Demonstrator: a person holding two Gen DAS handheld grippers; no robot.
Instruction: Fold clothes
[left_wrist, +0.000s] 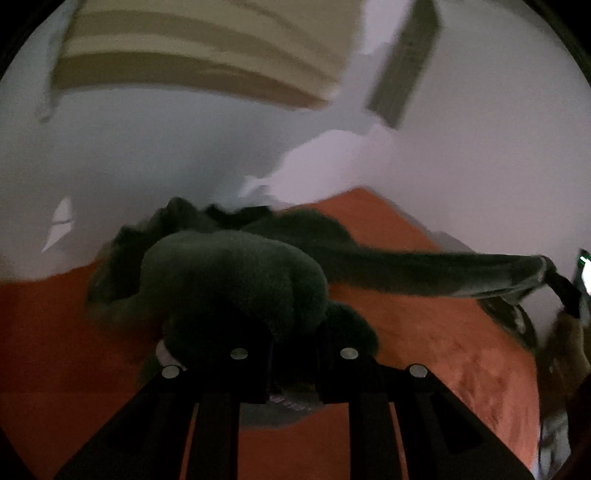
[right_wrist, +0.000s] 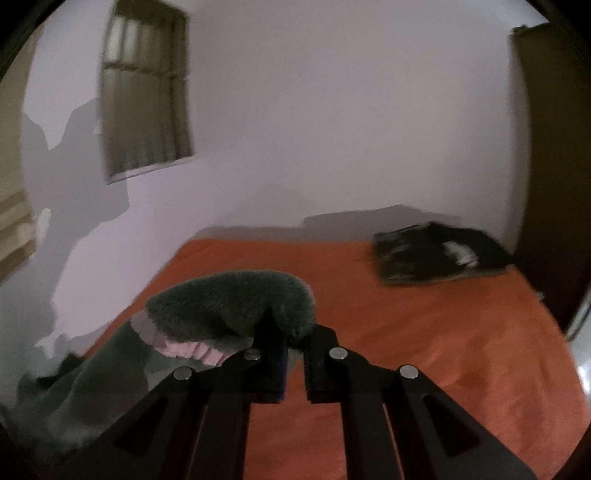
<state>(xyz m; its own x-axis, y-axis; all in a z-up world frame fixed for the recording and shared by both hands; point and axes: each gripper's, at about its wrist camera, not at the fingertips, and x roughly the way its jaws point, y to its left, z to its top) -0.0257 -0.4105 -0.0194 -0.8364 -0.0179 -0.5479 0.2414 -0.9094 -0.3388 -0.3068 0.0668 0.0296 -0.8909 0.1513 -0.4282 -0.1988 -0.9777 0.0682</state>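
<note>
Fabric of a dark grey fleecy garment (left_wrist: 236, 280) stretches in a long band above the orange bedspread (left_wrist: 443, 339), its long axis running from the left gripper (left_wrist: 291, 354) out to the right edge of the left wrist view, where the right gripper (left_wrist: 565, 291) holds its far end. Both grippers point forward and somewhat downward over the bed. The left gripper's jaws stand narrow, clamped on a bunched fold of the fleece that bulges over its fingertips. In the right wrist view, the right gripper (right_wrist: 291, 350) is nearly closed, pinching a fleecy edge with a pale pink ribbed cuff (right_wrist: 184, 345) beside it. A dark folded cloth (right_wrist: 439, 258) lies near the bed's far corner.
</note>
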